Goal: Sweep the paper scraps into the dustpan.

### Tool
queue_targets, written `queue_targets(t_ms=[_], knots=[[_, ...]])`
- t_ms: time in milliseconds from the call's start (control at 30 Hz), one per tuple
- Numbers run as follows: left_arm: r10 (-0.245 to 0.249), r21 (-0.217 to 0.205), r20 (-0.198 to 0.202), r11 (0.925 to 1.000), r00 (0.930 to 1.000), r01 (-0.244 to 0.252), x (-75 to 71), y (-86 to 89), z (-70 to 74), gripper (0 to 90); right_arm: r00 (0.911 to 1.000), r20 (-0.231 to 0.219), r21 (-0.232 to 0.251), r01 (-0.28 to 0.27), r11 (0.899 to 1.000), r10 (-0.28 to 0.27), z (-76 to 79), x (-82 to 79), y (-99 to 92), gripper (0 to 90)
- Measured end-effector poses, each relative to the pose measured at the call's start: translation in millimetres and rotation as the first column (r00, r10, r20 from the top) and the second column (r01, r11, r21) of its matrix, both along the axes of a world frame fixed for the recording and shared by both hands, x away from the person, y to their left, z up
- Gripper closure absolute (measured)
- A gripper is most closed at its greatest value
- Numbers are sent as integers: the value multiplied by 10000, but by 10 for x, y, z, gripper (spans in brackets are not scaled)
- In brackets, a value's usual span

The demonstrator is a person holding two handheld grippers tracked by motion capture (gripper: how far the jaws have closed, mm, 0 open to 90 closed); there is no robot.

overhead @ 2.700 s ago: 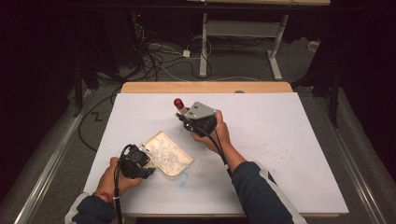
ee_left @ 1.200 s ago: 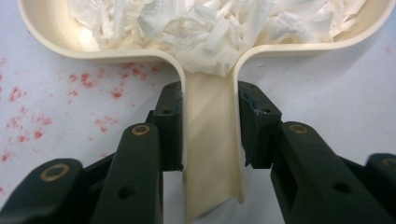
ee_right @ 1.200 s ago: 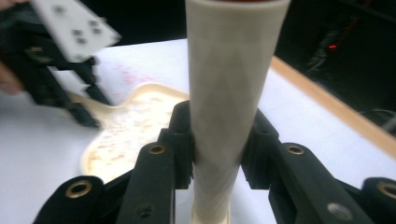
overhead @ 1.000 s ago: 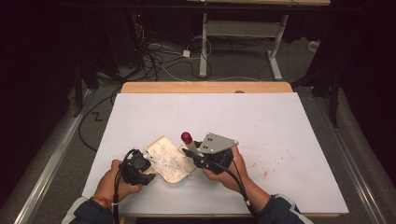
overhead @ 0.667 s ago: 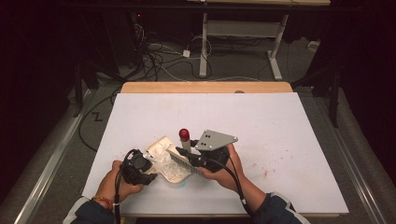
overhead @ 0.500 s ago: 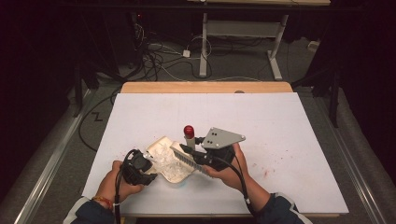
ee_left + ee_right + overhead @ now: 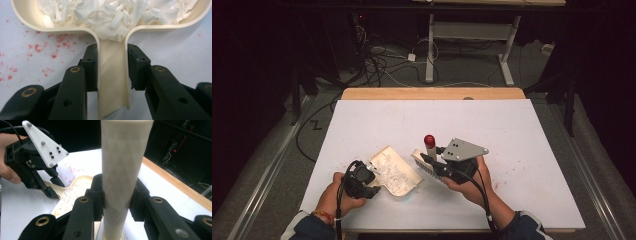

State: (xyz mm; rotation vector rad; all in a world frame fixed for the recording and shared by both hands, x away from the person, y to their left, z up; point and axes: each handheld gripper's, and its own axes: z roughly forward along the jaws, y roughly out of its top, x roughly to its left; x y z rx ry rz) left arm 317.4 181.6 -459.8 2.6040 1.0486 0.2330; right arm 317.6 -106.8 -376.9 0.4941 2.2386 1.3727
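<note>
1. Your table (image 7: 522, 145) is a white sheet over a pale wooden top whose far edge shows as a strip, standing in a dark room with a grey floor (image 7: 272, 165). Beyond it, a tangle of black and white cables (image 7: 382, 60) lies near the legs of a light metal stand (image 7: 472, 45).
2. Small red specks (image 7: 57, 41) dot the white surface beside the pan in the left gripper view, and a faint scatter of them shows on the table to the right of your right hand in the high view.
3. Your left hand (image 7: 334, 192) comes in low at the near left edge, holding the left gripper (image 7: 371, 184) level with the table and pointing away from you to the right. Its fingers (image 7: 90, 67) are clamped on the flat handle of the cream plastic dustpan (image 7: 394, 170), one on each side.
4. Your right hand (image 7: 469, 182) sits just right of the pan, with the right gripper (image 7: 434, 159) and its grey three-cornered plate turned toward the left. Its fingers (image 7: 138, 200) are closed on the pale handle of the cream hand brush with a red end cap (image 7: 429, 150).
5. The dustpan rests on the table near its front edge, between your two hands, and holds a heap of torn white paper scraps (image 7: 110, 15).
6. The brush handle stands nearly upright with the red cap on top; its bristle head hangs just beside the pan's right edge, and whether it touches you cannot tell.
</note>
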Motion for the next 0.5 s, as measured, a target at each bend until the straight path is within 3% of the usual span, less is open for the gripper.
queue_targets(t_ms=[100,267,333,500], knots=[[35,-45,15,10000,10000,-35,6,-8,1,628,10000,-48,-79,-56,10000,56,-37,5,40,703],[116,-93,78,9999,9999,-116,6,-29,0,629,9975,-293,-93,-651,9978,648,-79,-27,184,703],[135,-169,78,9998,9999,-134,8,-27,-6,629,9973,-139,-229,-725,9971,722,-86,-59,231,703],[172,-284,27,9995,9998,-172,19,-18,-8,629,9988,-10,-28,-493,9988,493,-23,-47,122,703]])
